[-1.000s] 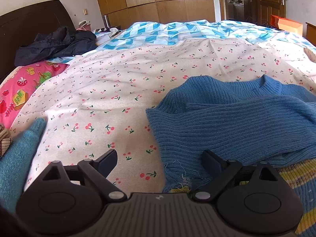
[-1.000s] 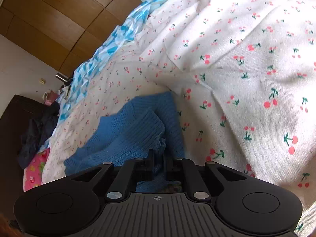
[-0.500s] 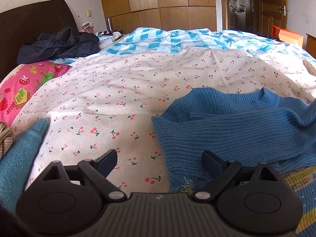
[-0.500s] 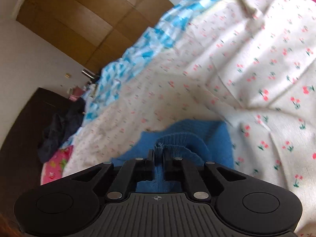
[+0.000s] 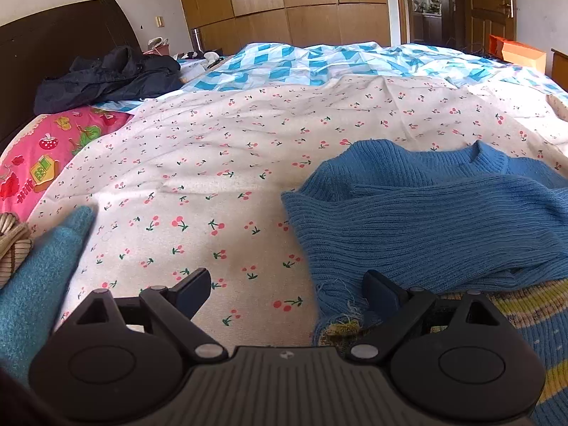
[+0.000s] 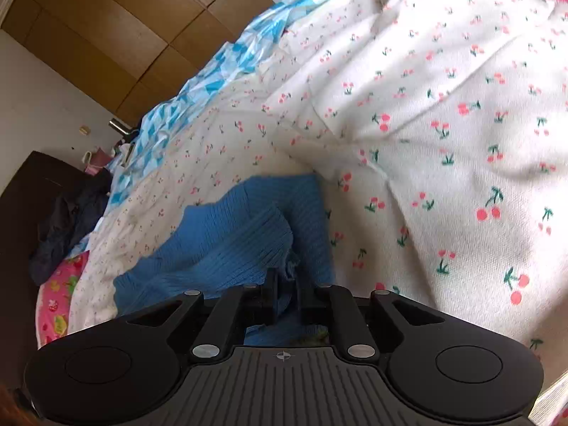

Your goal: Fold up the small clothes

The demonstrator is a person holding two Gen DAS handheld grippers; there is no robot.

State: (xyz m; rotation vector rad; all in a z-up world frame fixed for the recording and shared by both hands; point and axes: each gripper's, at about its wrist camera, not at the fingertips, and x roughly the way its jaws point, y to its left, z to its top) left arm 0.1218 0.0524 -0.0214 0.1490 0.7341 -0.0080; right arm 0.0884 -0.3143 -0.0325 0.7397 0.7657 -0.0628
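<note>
The blue sweater [image 5: 426,220] lay on the bed [image 5: 213,163]. The right tool [image 6: 287,285] pinched its sleeve tight. The left tool [image 5: 285,284] was wide apart, holding nothing. The sleeve should go flat across, without bunching.

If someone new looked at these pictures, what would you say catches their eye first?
Most likely the blue knit sweater, lying rumpled on the cherry-print sheet at the right of the left wrist view. Next, the right hand-held gripper pinching a fold of that sweater, while the left hand-held gripper is open at its frayed hem. Farther back, a dark jacket is heaped by the headboard.
</note>
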